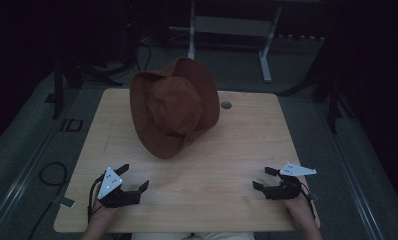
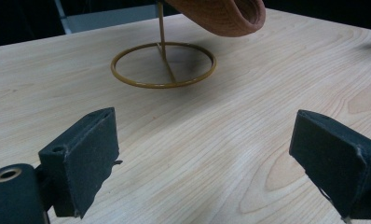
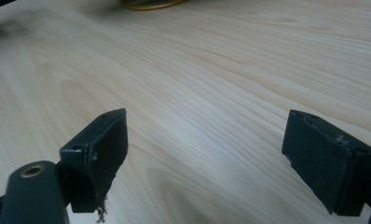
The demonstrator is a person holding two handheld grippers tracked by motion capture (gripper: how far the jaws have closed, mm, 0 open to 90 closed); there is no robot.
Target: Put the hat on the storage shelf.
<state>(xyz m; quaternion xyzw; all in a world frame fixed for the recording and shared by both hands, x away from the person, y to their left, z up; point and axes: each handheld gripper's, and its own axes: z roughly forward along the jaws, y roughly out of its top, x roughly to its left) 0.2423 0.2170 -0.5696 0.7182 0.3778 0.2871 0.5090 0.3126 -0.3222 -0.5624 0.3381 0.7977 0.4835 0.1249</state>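
Pale wood makes up the table [image 1: 197, 175], the biggest thing here, with a small round hole [image 1: 226, 105] near its far edge at about one o'clock. Next in size is the brown hat [image 1: 173, 111], tilted on a thin brass-coloured stand [image 2: 163, 65] at roughly eleven o'clock from the table's middle. The left gripper [image 1: 131, 176] rests low at seven o'clock and the right gripper [image 1: 263, 178] at five o'clock, each well apart from the hat. Both have their jaws spread wide with nothing between them.

I judge this the opening step: neither gripper has reached out yet, and the hat looks like the thing to be handled. The next move probably calls for carrying a gripper forward and up to the brim, closing gently so the soft felt does not crumple and the light stand does not tip.

The high view hides the stand under the hat; the left gripper view [image 2: 207, 154] shows its ring base, upright rod and the brim's lower edge. The right gripper view [image 3: 207, 154] catches just an arc of that ring.
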